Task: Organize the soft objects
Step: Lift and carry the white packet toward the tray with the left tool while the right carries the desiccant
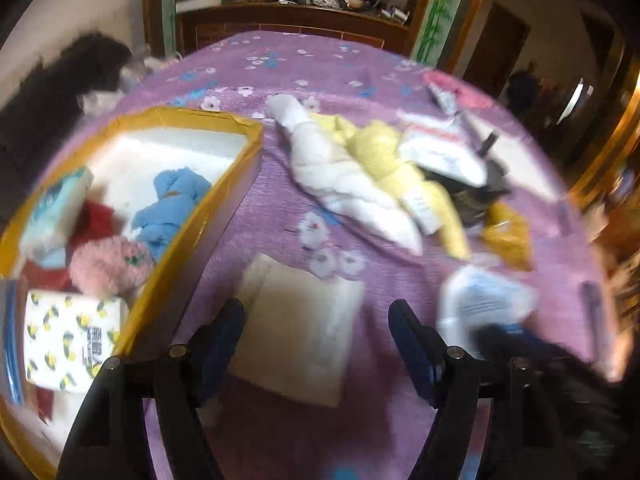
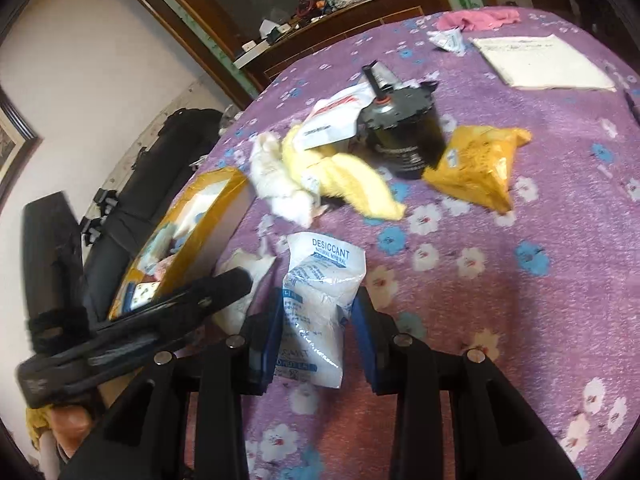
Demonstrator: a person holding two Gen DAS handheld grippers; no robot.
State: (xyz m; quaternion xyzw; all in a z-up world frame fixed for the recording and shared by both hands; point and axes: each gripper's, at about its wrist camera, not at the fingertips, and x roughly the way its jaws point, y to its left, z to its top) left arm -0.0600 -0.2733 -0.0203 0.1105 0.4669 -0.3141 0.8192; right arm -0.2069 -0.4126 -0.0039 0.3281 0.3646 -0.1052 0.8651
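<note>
My left gripper (image 1: 318, 308) is open above a flat cream pad (image 1: 300, 332) on the purple bedspread; nothing sits between its fingers. To its left is a yellow-taped box (image 1: 224, 208) holding a blue cloth (image 1: 172, 208), a pink plush (image 1: 108, 266), red fabric and tissue packs (image 1: 68, 340). My right gripper (image 2: 319, 298) is shut on a white desiccant bag (image 2: 320, 272), also blurred in the left wrist view. A white and yellow garment (image 2: 320, 176) lies crumpled further out. The same box (image 2: 224, 188) and the cream pad (image 2: 240, 268) lie left of the bag.
A black cylindrical motor (image 2: 400, 136), a yellow packet (image 2: 476, 164) and a white envelope (image 2: 336, 120) lie beyond the garment. A white paper pad (image 2: 540, 60) and a pink cloth (image 2: 476, 20) lie at the far side. A cluttered wooden headboard shelf (image 1: 296, 0) bounds the bed.
</note>
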